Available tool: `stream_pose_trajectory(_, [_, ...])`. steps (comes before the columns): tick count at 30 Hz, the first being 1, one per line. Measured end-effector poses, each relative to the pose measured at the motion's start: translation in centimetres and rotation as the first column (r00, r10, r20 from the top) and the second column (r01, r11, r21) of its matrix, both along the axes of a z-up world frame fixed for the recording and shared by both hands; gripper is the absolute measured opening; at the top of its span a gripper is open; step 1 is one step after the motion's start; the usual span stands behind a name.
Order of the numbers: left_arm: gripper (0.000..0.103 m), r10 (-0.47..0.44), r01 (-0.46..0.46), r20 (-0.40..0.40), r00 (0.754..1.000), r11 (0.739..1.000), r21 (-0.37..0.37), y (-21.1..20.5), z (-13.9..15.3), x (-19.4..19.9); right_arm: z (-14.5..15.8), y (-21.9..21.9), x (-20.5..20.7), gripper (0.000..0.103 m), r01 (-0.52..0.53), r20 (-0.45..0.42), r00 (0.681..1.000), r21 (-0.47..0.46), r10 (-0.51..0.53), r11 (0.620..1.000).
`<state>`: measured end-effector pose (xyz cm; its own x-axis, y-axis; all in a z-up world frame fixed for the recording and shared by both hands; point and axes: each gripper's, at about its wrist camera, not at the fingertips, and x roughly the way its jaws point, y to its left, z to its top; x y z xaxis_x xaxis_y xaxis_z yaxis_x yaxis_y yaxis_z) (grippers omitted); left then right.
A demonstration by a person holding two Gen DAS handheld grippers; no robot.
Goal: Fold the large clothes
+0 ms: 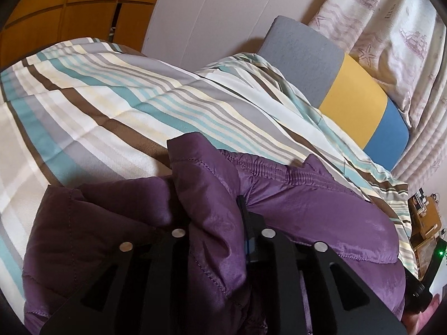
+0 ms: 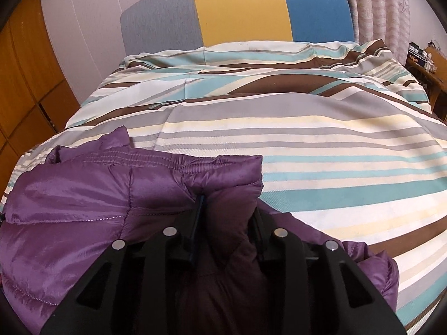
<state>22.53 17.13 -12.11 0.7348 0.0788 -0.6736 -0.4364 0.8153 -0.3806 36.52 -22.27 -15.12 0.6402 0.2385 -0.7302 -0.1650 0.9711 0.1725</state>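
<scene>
Purple jacket [image 2: 83,203] laid on striped duvet [image 2: 335,145], well short of headboard [image 2: 240,14]. Folded edge sits between jaws of left gripper [image 1: 215,217] and right gripper [image 2: 227,209] — pads seemingly slackened, contact unclear. Edge to be released flat, grippers withdrawn straight — no dragging.

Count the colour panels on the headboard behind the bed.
3. On the padded fabric headboard in the right wrist view: grey panel left, yellow panel middle, blue panel right. Bedding hides their lower parts.
</scene>
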Motion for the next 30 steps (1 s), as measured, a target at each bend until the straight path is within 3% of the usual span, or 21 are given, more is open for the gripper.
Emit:
stream_pose_trajectory(2, [0.027, 0.000, 0.000, -0.003, 1.000, 1.000, 0.001, -0.1, 0.1, 0.0, 0.0, 0.2, 0.1, 0.034, 0.006, 0.001, 1.000, -0.010, -0.006, 1.000])
stream_pose_trajectory(5, [0.048, 0.002, -0.002, -0.008, 1.000, 1.000, -0.004, -0.1, 0.5, -0.2, 0.0, 0.4, 0.1, 0.039, 0.019, 0.007, 1.000, -0.042, -0.019, 0.999])
stream_pose_trajectory(7, [0.079, -0.007, 0.007, -0.014, 1.000, 1.000, 0.009, -0.5, 1.4, -0.7, 0.0, 0.4, 0.0, 0.043, 0.027, 0.010, 1.000, -0.055, -0.027, 0.998])
stream_pose_trajectory(12, [0.094, 0.005, -0.020, 0.086, 0.996, 0.983, 0.183, -3.8, 5.6, -4.3, 0.1, 0.5, 0.0, 0.049, 0.041, 0.012, 0.999, -0.069, -0.040, 0.997])
stream_pose_trajectory(17, [0.094, -0.061, 0.033, 0.116, 0.991, 0.973, 0.230, -8.0, 7.7, -4.8, 0.2, 0.5, -0.2, 0.057, 0.057, 0.017, 0.998, -0.076, -0.056, 0.996])
stream_pose_trajectory(20, [0.093, -0.104, 0.077, 0.080, 0.991, 0.957, 0.281, -10.1, 7.6, -2.7, 0.2, 0.4, -0.3, 0.059, 0.060, 0.020, 0.998, -0.074, -0.059, 0.995])
stream_pose_trajectory(22, [0.085, -0.114, 0.088, 0.059, 0.992, 0.938, 0.335, -11.1, 7.2, -0.8, 0.2, 0.5, -0.3, 0.059, 0.063, 0.022, 0.998, -0.078, -0.061, 0.995])
stream_pose_trajectory(25, [0.085, -0.112, 0.105, -0.005, 0.994, 0.909, 0.404, -11.5, 5.3, 1.9, 0.2, 0.5, -0.4, 0.061, 0.066, 0.023, 0.998, -0.080, -0.064, 0.995])
stream_pose_trajectory(26, [0.085, -0.117, 0.122, -0.038, 0.992, 0.904, 0.409, -11.4, 4.3, 2.6, 0.2, 0.5, -0.4, 0.061, 0.066, 0.023, 0.998, -0.078, -0.065, 0.995])
stream_pose_trajectory(28, [0.086, -0.149, 0.183, -0.124, 0.981, 0.924, 0.336, -10.7, 1.3, 4.0, 0.2, 0.4, -0.4, 0.063, 0.066, 0.022, 0.998, -0.071, -0.065, 0.995])
stream_pose_trajectory(30, [0.087, -0.163, 0.190, -0.112, 0.980, 0.937, 0.293, -10.1, 0.7, 4.4, 0.2, 0.3, -0.4, 0.063, 0.066, 0.021, 0.998, -0.065, -0.065, 0.996])
